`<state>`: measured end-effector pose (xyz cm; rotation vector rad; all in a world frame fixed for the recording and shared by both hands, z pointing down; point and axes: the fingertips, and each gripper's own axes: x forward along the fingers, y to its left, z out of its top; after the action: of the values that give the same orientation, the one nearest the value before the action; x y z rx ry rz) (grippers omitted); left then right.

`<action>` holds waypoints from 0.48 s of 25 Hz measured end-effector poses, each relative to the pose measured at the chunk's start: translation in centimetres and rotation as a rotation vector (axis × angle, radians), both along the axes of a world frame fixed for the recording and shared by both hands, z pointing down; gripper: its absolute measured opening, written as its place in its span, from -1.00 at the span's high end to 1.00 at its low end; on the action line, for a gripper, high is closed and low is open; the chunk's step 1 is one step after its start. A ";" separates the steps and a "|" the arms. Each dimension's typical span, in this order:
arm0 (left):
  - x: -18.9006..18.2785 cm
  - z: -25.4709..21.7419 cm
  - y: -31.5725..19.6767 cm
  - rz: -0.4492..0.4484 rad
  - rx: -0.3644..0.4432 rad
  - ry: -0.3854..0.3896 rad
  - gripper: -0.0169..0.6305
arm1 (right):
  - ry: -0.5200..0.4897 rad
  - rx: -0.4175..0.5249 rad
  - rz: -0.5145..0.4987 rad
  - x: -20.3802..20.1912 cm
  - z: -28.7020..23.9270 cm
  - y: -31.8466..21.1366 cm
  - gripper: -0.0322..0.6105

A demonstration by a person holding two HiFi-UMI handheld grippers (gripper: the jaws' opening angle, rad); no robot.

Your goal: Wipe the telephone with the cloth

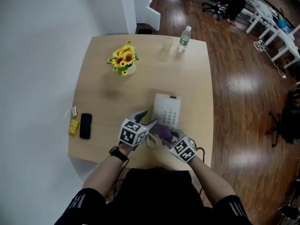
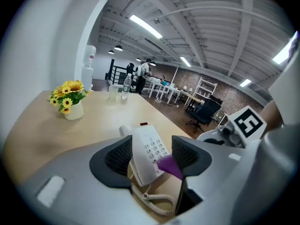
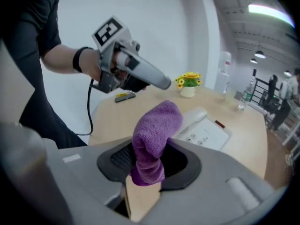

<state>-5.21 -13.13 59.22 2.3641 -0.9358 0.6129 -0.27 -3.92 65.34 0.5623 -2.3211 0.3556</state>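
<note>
A white telephone (image 1: 167, 110) lies on the wooden table (image 1: 108, 102) just ahead of both grippers. In the left gripper view its keypad end (image 2: 147, 153) shows between the spread jaws of my left gripper (image 2: 152, 149), which stands open; its coiled cord (image 2: 152, 198) lies below. My right gripper (image 3: 149, 161) is shut on a purple cloth (image 3: 154, 135) that sticks up from the jaws, with the telephone (image 3: 204, 132) right behind it. From the head view the cloth (image 1: 162, 131) hangs at the telephone's near edge, between the left gripper (image 1: 145, 121) and the right gripper (image 1: 169, 136).
A vase of sunflowers (image 1: 123, 60) stands at the back left. A water bottle (image 1: 184, 38) and a clear cup (image 1: 167, 44) stand at the far edge. A black mobile (image 1: 85, 125) and a yellow item (image 1: 73, 127) lie near the left edge.
</note>
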 end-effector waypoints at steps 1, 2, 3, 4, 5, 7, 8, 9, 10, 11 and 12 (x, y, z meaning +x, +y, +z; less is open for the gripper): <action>0.6 0.6 -0.7 -0.002 -0.007 -0.023 0.15 | -0.023 0.000 0.041 0.9 -0.7 -0.1 0.45; 1.1 1.4 -1.3 -0.009 -0.016 -0.052 0.15 | -0.041 0.001 0.079 1.9 -1.3 -0.2 0.45; 1.3 2.3 -1.8 -0.017 -0.029 -0.084 0.15 | -0.054 0.005 0.112 2.9 -1.8 -0.3 0.45; 1.6 3.3 -2.1 -0.025 -0.045 -0.119 0.15 | -0.062 0.011 0.141 3.7 -2.2 -0.4 0.45; 1.8 4.4 -2.4 -0.030 -0.063 -0.154 0.15 | -0.068 0.019 0.165 4.5 -2.6 -0.5 0.45; 2.2 6.1 -2.7 -0.038 -0.089 -0.217 0.13 | -0.076 0.038 0.201 6.0 -3.5 -0.6 0.45; 2.4 6.7 -3.0 -0.048 -0.092 -0.243 0.12 | -0.084 0.045 0.217 6.6 -4.0 -0.6 0.45; 2.6 7.2 -3.3 -0.062 -0.093 -0.265 0.12 | -0.094 0.052 0.232 7.1 -4.4 -0.7 0.45; 2.7 7.7 -3.6 -0.077 -0.092 -0.286 0.12 | -0.105 0.057 0.244 7.6 -4.8 -0.7 0.45; 2.8 8.2 -4.0 -0.093 -0.089 -0.308 0.12 | -0.113 0.062 0.255 8.0 -5.2 -0.7 0.45; 2.8 8.6 -4.4 -0.109 -0.085 -0.329 0.12 | -0.119 0.066 0.262 8.3 -5.5 -0.8 0.45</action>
<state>-2.43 -17.50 67.81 2.1587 -1.1459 0.9975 8.02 -4.68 59.86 0.9047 -2.3838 0.4465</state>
